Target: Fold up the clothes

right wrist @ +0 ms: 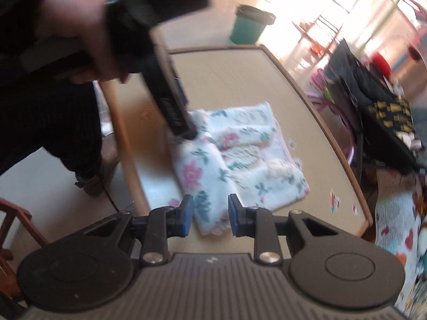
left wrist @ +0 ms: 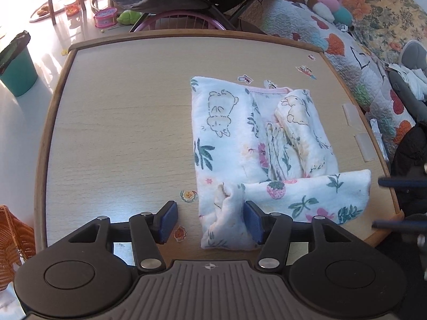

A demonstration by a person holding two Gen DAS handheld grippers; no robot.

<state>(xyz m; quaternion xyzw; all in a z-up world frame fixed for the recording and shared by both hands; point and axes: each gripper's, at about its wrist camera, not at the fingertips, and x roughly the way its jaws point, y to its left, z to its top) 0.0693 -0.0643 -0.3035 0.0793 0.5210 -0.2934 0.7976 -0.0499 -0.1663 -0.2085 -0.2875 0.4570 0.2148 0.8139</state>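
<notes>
Item: white, flower-and-bear printed soft cloth garment (left wrist: pixel 256 144), folded into a rough rectangle, lying on the right part of the pale wood-grain table with brown rim (left wrist: pixel 120 122). Left tool (left wrist: pixel 210 221): jaws standing apart, right pad touching a bunched near corner of the garment, left pad clear of it; nothing clamped. Right tool (right wrist: pixel 210 214): jaws partly apart over the garment's near end, gripping nothing. Small stickers (left wrist: pixel 188 196) on the table just beside the cloth
</notes>
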